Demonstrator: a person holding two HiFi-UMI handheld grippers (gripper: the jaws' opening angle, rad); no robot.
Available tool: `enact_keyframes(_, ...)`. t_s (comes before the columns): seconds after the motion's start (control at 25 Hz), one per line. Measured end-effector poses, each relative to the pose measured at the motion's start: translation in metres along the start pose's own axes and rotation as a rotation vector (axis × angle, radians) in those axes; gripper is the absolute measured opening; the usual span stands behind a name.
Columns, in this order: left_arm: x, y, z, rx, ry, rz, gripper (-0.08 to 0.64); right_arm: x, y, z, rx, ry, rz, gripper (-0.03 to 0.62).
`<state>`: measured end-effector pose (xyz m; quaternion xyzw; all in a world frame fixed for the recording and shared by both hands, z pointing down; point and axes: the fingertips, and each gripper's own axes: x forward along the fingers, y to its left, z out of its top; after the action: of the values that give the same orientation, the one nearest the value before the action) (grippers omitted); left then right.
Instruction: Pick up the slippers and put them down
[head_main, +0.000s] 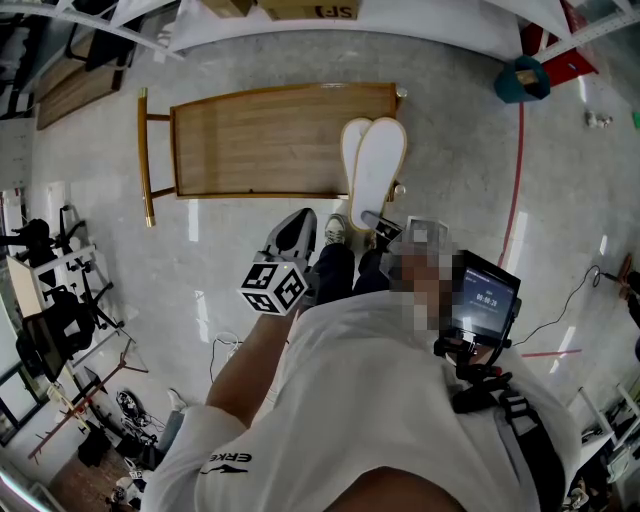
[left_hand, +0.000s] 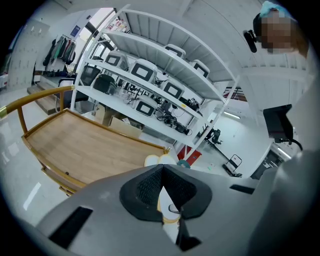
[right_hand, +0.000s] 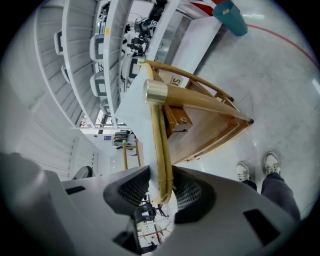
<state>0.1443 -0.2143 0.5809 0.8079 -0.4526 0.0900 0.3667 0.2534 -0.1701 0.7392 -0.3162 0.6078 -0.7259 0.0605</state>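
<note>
1. Cream-edged white slippers (head_main: 378, 165) clamped as a pair at the heel end by the right gripper (right_hand: 160, 181), a pad pressed on each flank. Toes pointed away, out over the right end of the low wooden table (head_main: 270, 140). No telling toes-on-wood from toes-just-above.
2. Gripped at one end and on edge, probably to carry both in a single grip and lay them down toes first.
3. Held back and idle near the person's legs: left gripper (left_hand: 163, 169), tips together, nothing between them, only a far glimpse of the slippers past the pads. Likely parked there to leave the right side room.
4. Judged as the setting-down step, not yet finished: pair tilted and in the grip, not lying flat.
5. For the landing place: bare pale planks inside a raised rail (right_hand: 210, 106), with a brass cap (right_hand: 156, 91) on the rail end just beside the slippers' toes in the right gripper view. Worth minding that rail when lowering.
6. Around it:
   - glossy pale stone floor (head_main: 450, 150) crossed by a red line (head_main: 518, 170)
   - a teal bin (head_main: 521, 80) well apart from the table
   - white shelving (left_hand: 150, 75) stacked with white units beyond the table
   - the person's pale shoes (right_hand: 256, 170) planted near the table's edge
</note>
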Motion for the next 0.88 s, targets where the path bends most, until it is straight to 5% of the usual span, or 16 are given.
enact_keyframes(0.4, 0.000, 0.000, 0.001, 0.002, -0.003, 0.003, 0.003, -0.002, 0.004, 0.007, -0.039, -0.015, -0.006, 0.178)
enact_keyframes(0.88, -0.007, -0.022, -0.005, 0.012, -0.035, 0.002, 0.003, -0.040, 0.001, 0.010, -0.105, -0.055, -0.052, 0.186)
